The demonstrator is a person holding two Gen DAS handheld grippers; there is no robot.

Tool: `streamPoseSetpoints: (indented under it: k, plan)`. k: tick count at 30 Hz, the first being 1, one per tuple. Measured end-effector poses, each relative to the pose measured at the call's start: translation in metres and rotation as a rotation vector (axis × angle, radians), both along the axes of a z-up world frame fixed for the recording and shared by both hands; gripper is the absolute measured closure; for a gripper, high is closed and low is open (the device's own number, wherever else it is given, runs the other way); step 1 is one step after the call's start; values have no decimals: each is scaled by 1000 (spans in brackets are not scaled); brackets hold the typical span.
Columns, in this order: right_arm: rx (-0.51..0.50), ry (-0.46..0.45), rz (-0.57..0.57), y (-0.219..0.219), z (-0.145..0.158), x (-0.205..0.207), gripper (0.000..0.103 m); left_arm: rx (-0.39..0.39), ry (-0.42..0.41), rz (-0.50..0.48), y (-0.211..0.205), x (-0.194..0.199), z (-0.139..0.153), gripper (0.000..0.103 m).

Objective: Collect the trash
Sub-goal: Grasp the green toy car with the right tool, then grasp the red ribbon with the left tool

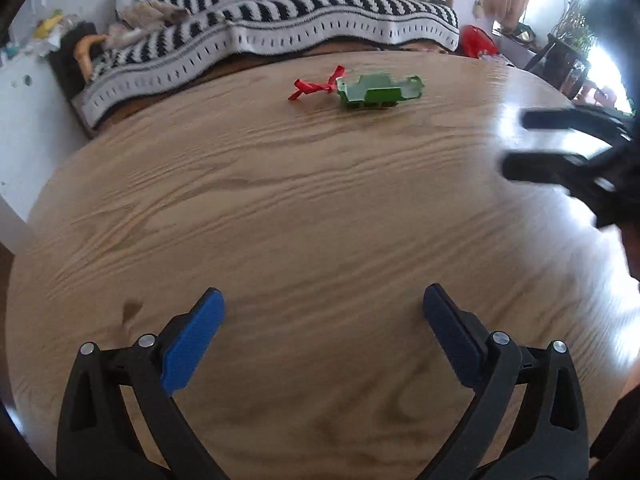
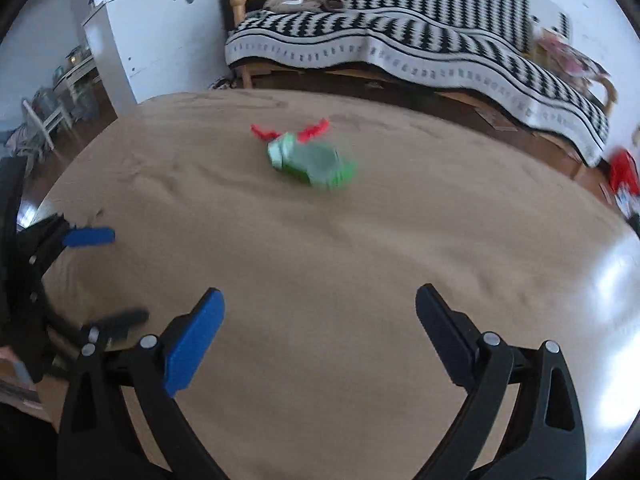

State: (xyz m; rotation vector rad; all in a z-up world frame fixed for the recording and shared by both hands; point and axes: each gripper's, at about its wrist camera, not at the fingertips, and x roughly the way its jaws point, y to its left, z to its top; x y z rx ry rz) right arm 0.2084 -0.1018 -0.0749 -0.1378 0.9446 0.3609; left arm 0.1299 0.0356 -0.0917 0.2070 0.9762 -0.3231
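Note:
A crushed green carton (image 1: 378, 91) lies on the far part of the wooden table (image 1: 280, 220), with a red ribbon scrap (image 1: 314, 85) touching its left end. Both show blurred in the right wrist view, the carton (image 2: 312, 162) and the ribbon (image 2: 288, 131). My left gripper (image 1: 324, 304) is open and empty, low over the near table. My right gripper (image 2: 320, 304) is open and empty too, well short of the carton. The right gripper also shows blurred at the right of the left wrist view (image 1: 516, 142). The left gripper shows at the left edge of the right wrist view (image 2: 116, 276).
A sofa with a black-and-white striped blanket (image 1: 280, 24) runs behind the table. A white cabinet (image 2: 152, 40) stands at the back left. A red object (image 1: 478, 40) sits by the sofa's right end. Chairs (image 1: 560, 60) stand at the far right.

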Motion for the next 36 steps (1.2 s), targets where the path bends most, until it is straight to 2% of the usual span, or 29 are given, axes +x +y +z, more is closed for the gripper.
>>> streamPoseSetpoints:
  k: [6, 11, 14, 16, 17, 19, 28, 32, 34, 35, 36]
  plan:
    - [-54, 37, 88, 26, -18, 79, 10, -19, -42, -32, 12, 54, -1, 6]
    - [-77, 25, 168, 38, -19, 114, 10, -13, -34, -107, 13, 96, 0, 6]
    - [-46, 65, 228, 45, -24, 130, 13, -11, -30, -101, 15, 117, 0, 6]
    - [-77, 46, 263, 50, -26, 131, 27, -14, -36, -102, 15, 127, 0, 6]
    - [-60, 38, 289, 51, -24, 129, 33, -15, -41, -104, 15, 130, -1, 6]
    - [-45, 26, 300, 48, -21, 127, 70, -17, -44, -109, 12, 136, -1, 6]
    - [-36, 54, 314, 17, -17, 90, 70, 11, -66, -157, -34, 168, 0, 6]
    - [-18, 64, 278, -7, -17, 72, 70, 40, -93, -142, -54, 177, 1, 6]
    - [-2, 71, 254, -17, -16, 63, 70, 21, -89, -139, -58, 179, 2, 17]
    - [4, 73, 241, -22, -16, 59, 70, -2, -88, -144, -59, 177, 3, 35]
    - [10, 74, 228, -26, -16, 54, 70, -6, -100, -143, -61, 172, 5, 58]
